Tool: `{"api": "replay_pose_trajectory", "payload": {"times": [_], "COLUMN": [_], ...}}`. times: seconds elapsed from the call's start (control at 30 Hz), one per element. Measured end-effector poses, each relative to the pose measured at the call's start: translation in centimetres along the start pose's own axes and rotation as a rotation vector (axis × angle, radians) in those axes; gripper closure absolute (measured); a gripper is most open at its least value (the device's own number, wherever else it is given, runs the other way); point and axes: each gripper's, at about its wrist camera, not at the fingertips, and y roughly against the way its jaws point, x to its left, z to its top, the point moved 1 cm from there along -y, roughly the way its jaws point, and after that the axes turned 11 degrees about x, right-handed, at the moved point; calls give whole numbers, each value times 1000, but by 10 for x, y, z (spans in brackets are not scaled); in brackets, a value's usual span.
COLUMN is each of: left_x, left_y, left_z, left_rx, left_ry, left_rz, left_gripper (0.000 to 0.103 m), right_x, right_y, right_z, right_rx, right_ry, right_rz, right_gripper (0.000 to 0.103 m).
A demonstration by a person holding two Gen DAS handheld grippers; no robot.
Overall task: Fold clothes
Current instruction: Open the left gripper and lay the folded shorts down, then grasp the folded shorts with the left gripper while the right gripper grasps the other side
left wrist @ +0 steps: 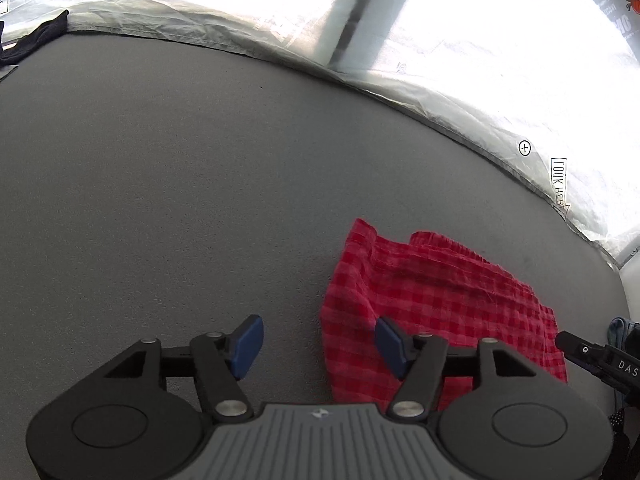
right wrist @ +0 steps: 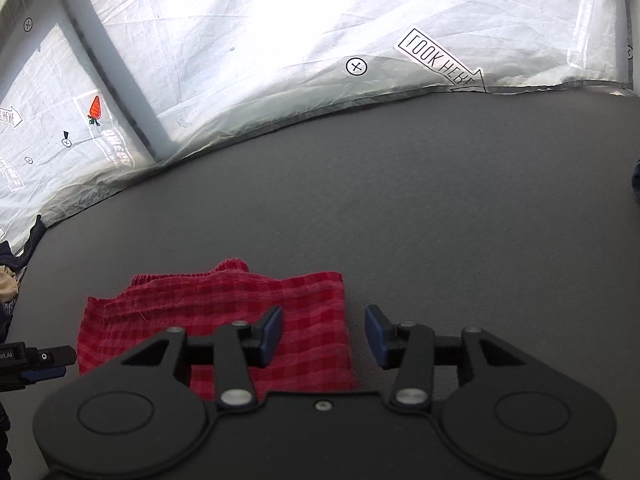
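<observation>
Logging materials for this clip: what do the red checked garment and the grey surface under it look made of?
Red checked garment: thin woven fabric, probably cotton gingham, matte; fine crinkles and a loose thread show. Grey surface: matte, finely grained, likely felt or foam mat; no sheen or weave visible.

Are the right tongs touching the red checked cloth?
Cannot tell. In the right wrist view the right tongs stand open over the red checked cloth edge, nothing pinched; whether a pad rests on the fabric isn't visible.

I see a red-and-pink checked cloth (left wrist: 436,304) on a plain grey table (left wrist: 160,184). My gripper pads (right wrist: 274,334) are blue.
</observation>
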Motion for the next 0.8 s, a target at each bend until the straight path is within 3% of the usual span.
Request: {"api": "replay_pose_trajectory", "payload": {"times": [0.2, 0.37, 0.47, 0.6, 0.8], "left_x": [-25, -51, -58, -55, -51], "left_y": [0, 9, 2, -21, -35], "left_z": [-7, -8, -8, -3, 6], "left_rx": [-10, -83, -57, -11, 7], "left_ry": [-111, -243, -294, -262, -249], "left_rz": [7, 47, 41, 51, 3], "left_gripper": [36, 36, 36, 36, 32], "right_x": [5, 31, 38, 39, 33], "right_y": [4, 18, 13, -9, -26], "right_z": [-17, -22, -20, -16, -9], "right_rx": [32, -53, -46, 13, 36], "right_ry": [13, 156, 219, 241, 249], "right_rz": [14, -58, -34, -21, -14], "right_gripper": [48, 48, 43, 42, 36]}}
